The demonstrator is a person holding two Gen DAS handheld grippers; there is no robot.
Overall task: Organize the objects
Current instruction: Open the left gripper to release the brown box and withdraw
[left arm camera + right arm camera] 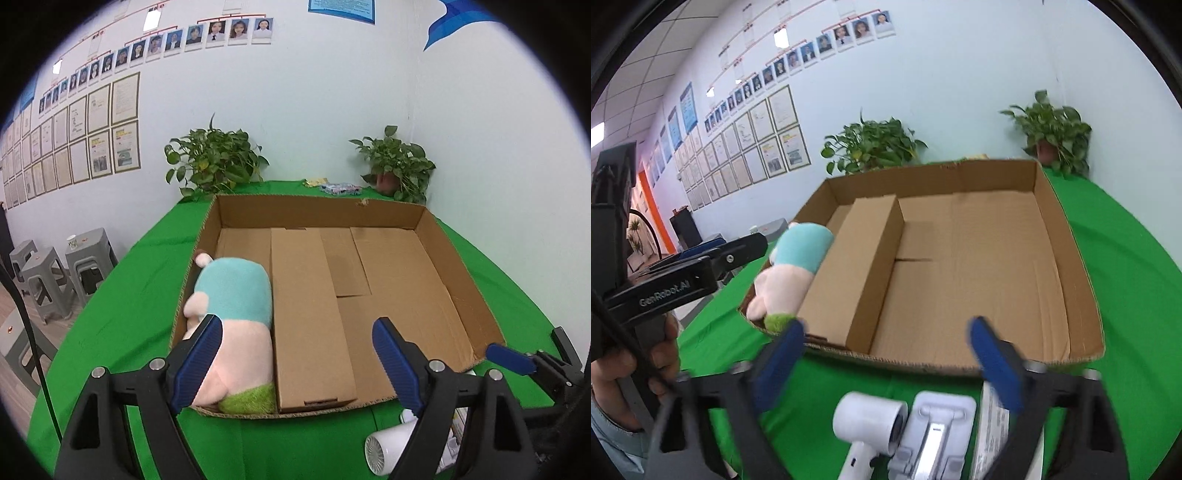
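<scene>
Hairdryer (866, 424), white, lies on the green worktop (1126, 295) right under the right claw (886, 354), whose blue-padded fingers (995, 369) stand wide apart with nothing between them; beside the dryer, also below that claw, sit a pale grey holder (934, 435) and a white printed packet (991, 432), the three close together just short of the near wall of the cardboard tray (1067, 266). The left claw (295, 354) is likewise spread wide and holds nothing; it hangs over the near edge of the tray, its left finger (197, 358) in front of the plush toy (232, 306) and its right finger over the tray floor. The toy, turquoise and pink with a green end, lies lengthwise along the tray's left wall, pressed against a long closed carton (308, 317) that runs from the near wall toward the far one. To the right of the carton the tray floor is bare cardboard flaps. In the left wrist view the dryer's round grille end (386, 448) shows on the worktop outside the tray's near right corner, and the tip of the right claw shows at the right edge. Behind the tray, two potted plants (214, 158) (399, 166) stand against the wall, with some small colourful packets (340, 187) between them. Grey stools (55, 273) stand on the floor to the left.
</scene>
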